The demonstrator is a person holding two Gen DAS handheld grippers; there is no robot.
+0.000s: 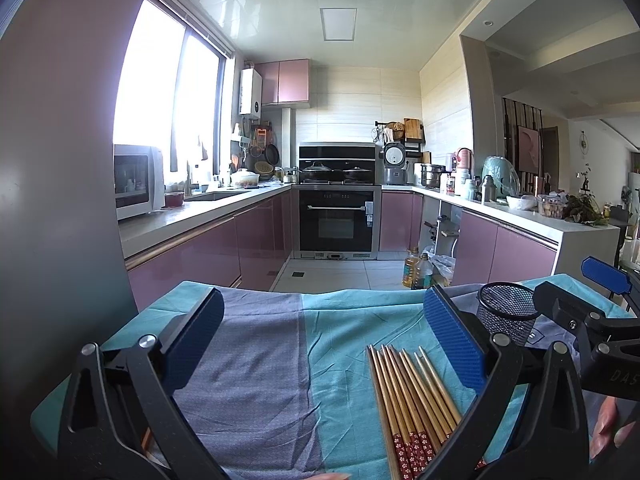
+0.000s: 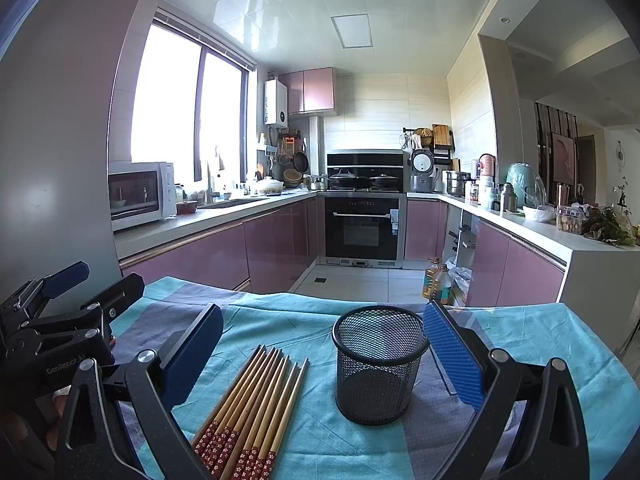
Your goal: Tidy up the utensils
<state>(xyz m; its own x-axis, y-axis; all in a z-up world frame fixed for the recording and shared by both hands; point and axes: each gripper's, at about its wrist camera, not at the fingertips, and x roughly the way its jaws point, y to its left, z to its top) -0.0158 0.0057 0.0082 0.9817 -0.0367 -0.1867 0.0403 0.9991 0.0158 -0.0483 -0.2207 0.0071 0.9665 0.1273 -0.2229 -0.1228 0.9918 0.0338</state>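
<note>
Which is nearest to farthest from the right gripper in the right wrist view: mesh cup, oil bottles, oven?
1. mesh cup, on the cloth between the open fingers of the right gripper, toward its right finger.
2. oil bottles, on the floor past the table's far edge, right of centre.
3. oven, built in against the far kitchen wall, centre.

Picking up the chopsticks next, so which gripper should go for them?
Probably the left. The chopsticks lie just inside the open left gripper, while the open right gripper faces the empty mesh cup.
</note>
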